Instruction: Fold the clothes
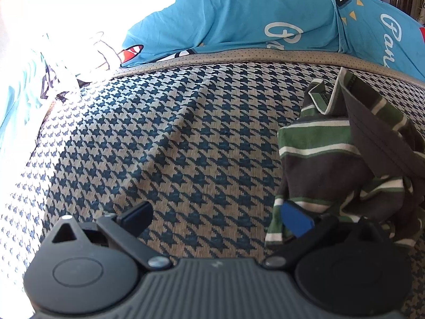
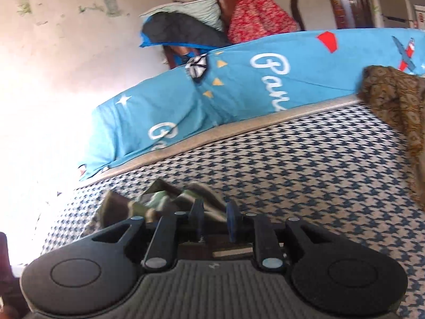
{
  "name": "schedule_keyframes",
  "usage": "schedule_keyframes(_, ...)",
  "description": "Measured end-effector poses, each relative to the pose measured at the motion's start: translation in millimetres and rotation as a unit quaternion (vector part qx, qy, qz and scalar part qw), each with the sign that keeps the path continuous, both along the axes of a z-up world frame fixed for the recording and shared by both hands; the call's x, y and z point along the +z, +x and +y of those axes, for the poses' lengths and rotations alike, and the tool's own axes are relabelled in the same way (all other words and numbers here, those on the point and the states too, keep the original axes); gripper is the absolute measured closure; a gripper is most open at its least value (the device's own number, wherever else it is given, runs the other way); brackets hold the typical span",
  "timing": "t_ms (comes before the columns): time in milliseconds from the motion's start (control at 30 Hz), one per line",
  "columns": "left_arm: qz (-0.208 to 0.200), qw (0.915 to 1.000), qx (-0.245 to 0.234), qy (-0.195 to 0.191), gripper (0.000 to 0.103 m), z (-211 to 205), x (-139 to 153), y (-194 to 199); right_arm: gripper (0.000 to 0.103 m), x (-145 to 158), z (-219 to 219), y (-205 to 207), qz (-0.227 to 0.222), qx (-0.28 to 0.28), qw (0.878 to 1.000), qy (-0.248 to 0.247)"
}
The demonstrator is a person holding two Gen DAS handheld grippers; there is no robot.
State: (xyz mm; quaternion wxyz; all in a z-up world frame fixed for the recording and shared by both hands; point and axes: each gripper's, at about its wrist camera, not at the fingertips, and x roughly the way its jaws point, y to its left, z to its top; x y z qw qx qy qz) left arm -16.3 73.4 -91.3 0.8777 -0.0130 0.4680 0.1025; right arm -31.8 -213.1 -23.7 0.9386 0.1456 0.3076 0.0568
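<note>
Looking along the left gripper, one striped garment, green, dark and white, lies crumpled at the right of the frame on one houndstooth cover. The two fingers stand far apart, jaws released: the black left fingertip sits low left over bare cover, and the blue right pad touches the garment's lower edge. Nothing is gripped between them. One blue printed sheet runs across the top of the frame, beyond the cover's beige border.

From the right wrist view, the right gripper sits tilted, so the cover slopes up toward the right. Its two fingers are close together, with a narrow gap; blur keeps me from telling whether cloth is pinched there. The same single striped garment lies bunched at lower centre, just ahead and left of the fingers. One brown patterned cloth hangs at the right edge. The blue sheet crosses mid-frame.
</note>
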Motion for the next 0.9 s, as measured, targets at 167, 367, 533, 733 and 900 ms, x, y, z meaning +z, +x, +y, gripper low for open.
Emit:
schedule_keyframes(167,-0.001,0.9999,0.007,-0.008,0.000,7,2,2,0.058,2,46,-2,-0.026,0.102,0.994,-0.015)
schedule_keyframes(367,-0.003,0.9999,0.012,-0.010,0.000,12,4,2,0.049,-8,82,6,-0.019,0.143,0.989,-0.045)
schedule_keyframes(533,-0.005,0.9998,0.017,-0.012,0.000,16,6,0,0.049,-20,102,15,-0.008,0.153,0.985,-0.076)
schedule_keyframes(733,-0.008,0.9999,0.011,-0.009,0.000,11,5,0,0.098,-21,93,24,-0.002,0.096,0.992,-0.079)
schedule_keyframes(900,-0.016,0.9998,-0.007,0.004,0.000,-1,5,-2,0.099,-2,54,18,-0.043,-0.002,0.998,-0.052)
